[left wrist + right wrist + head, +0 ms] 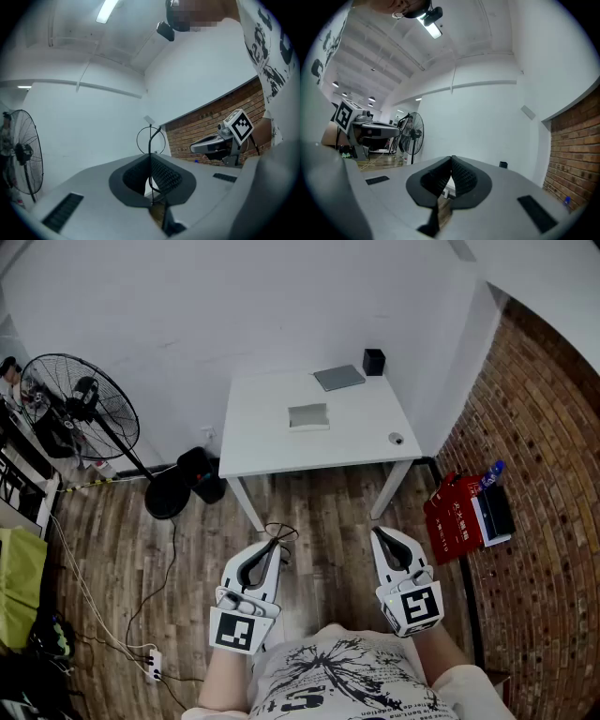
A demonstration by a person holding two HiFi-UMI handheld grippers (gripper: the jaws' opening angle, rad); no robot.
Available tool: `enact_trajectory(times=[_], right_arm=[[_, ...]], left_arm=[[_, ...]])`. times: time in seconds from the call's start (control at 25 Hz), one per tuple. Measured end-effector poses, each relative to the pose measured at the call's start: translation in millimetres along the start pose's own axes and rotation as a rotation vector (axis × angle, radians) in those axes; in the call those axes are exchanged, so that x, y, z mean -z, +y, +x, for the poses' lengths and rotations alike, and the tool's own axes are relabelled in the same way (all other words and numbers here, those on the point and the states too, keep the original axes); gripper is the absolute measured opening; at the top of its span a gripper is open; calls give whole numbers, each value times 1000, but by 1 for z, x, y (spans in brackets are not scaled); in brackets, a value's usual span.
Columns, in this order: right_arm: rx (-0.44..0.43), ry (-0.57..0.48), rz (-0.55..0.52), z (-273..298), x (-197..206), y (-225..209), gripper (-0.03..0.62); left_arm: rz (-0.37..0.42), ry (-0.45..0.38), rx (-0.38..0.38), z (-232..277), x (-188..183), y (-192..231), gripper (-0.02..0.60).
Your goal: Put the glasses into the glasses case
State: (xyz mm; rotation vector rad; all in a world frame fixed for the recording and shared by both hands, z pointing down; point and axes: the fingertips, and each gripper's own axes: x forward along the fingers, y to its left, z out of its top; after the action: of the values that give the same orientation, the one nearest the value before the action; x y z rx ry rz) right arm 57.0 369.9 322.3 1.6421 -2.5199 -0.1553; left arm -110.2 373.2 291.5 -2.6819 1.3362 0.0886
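Observation:
Thin wire-framed glasses [280,532] stick out from the tip of my left gripper [275,542], which is shut on one temple arm. In the left gripper view a round lens rim [151,139] stands above the closed jaws of the left gripper [151,157]. My right gripper [380,532] is shut with nothing in it, and its pads meet in the right gripper view [451,159]. Both grippers hang over the wooden floor, well short of the white table [262,442]. A pale rectangular case [308,416] lies at the middle of the table.
On the table also lie a grey flat slab [338,378], a small black box [373,362] and a small round thing [396,439]. A standing fan [75,409] is at the left, red boxes [455,512] by the brick wall, and cables with a power strip [153,667] on the floor.

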Motion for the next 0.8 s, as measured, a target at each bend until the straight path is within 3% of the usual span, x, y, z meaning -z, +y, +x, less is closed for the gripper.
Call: enact_trajectory(times=[0.4,0.8], right_arm=[[7,19,2,5,6,22,14],[62,65,93,32,31,32,14]], left_arm=[[-11,2,1,-12,9,20,16],[-40,41,18,-17,31,47,17]])
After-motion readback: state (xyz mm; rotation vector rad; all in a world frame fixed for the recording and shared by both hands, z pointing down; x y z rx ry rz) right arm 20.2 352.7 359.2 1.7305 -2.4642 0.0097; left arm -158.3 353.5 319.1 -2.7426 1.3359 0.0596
